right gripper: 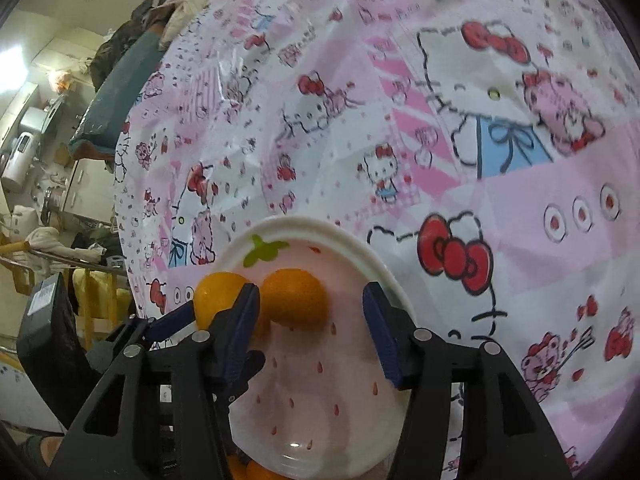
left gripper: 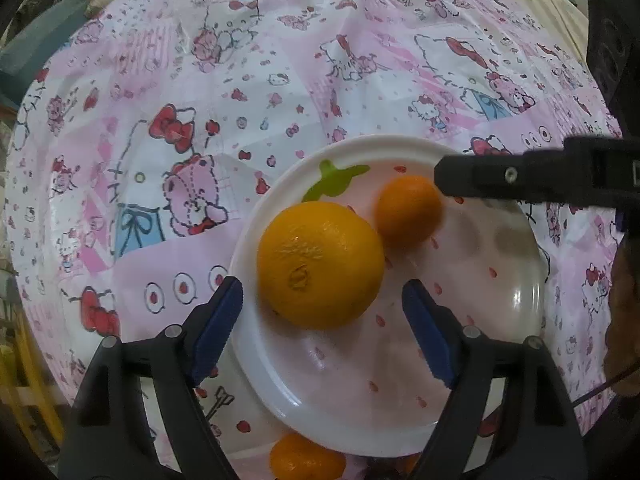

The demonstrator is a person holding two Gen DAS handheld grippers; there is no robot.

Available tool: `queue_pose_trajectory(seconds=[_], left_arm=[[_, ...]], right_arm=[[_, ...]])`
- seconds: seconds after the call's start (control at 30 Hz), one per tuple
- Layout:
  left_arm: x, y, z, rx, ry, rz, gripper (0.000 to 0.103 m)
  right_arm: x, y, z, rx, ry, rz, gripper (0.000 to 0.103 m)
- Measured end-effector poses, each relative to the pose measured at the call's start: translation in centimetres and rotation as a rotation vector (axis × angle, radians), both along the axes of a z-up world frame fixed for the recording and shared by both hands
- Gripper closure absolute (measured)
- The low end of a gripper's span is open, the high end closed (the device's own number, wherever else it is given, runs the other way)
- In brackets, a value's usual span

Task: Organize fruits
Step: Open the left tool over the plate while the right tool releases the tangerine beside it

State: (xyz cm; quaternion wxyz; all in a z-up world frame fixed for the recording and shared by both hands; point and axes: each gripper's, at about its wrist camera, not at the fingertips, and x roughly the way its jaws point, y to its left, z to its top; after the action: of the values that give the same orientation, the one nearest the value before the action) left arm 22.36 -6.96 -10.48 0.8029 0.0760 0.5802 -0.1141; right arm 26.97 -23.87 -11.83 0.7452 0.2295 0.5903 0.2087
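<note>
A white plate [left gripper: 520, 300] with a pink strawberry print holds a large orange [left gripper: 320, 264] and a smaller orange [left gripper: 408, 210] behind it. My left gripper [left gripper: 322, 324] is open, its blue pads on either side of the large orange's near side, not touching it. My right gripper [right gripper: 312, 332] is open over the same plate [right gripper: 320, 400]; the smaller orange [right gripper: 294, 298] lies just ahead between its fingers, and the large orange [right gripper: 218, 298] sits left of its left finger. The right gripper's finger [left gripper: 520, 176] reaches in from the right in the left wrist view.
Another small orange [left gripper: 306, 458] lies off the plate at its near edge, and shows under the plate rim in the right wrist view [right gripper: 256, 470]. A pink cartoon-print cloth [left gripper: 200, 120] covers the table. Household clutter stands beyond the table's left edge [right gripper: 48, 160].
</note>
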Motion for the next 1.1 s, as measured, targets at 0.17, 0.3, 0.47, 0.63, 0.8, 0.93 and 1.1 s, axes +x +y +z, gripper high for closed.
queue_pose_trajectory(seconds=[0.17, 0.3, 0.47, 0.63, 0.8, 0.93, 1.1], left_arm=[[-0.3, 0.6, 0.4, -0.008, -0.001, 0.021, 0.014], [-0.5, 1.4, 0.9, -0.023, -0.008, 0.059, 0.013], [-1.4, 2.9, 2.3, -0.071, -0.022, 0.121, 0.013], [-2.6, 3.5, 4.4, -0.058, -0.086, 0.148, 0.013], [-4.2, 4.6, 5.9, -0.067, -0.134, 0.197, 0.013], [-5.4, 5.5, 6.7, -0.087, -0.144, 0.232, 0.007], [-7.1, 6.3, 7.4, -0.101, -0.148, 0.261, 0.0]], right_arm=[[-0.1, -0.4, 0.6, -0.01, -0.014, -0.008, 0.041], [-0.4, -1.0, 1.3, -0.021, -0.039, -0.032, 0.031], [-1.4, -1.7, 3.2, -0.03, -0.085, -0.051, 0.02], [-3.1, -2.0, 5.4, -0.033, -0.135, -0.048, 0.015], [-5.1, -1.7, 7.3, -0.046, -0.188, -0.032, 0.009], [-6.9, -1.8, 7.7, -0.022, -0.189, -0.024, 0.008], [-9.0, -1.7, 8.6, -0.037, -0.219, -0.02, 0.008]])
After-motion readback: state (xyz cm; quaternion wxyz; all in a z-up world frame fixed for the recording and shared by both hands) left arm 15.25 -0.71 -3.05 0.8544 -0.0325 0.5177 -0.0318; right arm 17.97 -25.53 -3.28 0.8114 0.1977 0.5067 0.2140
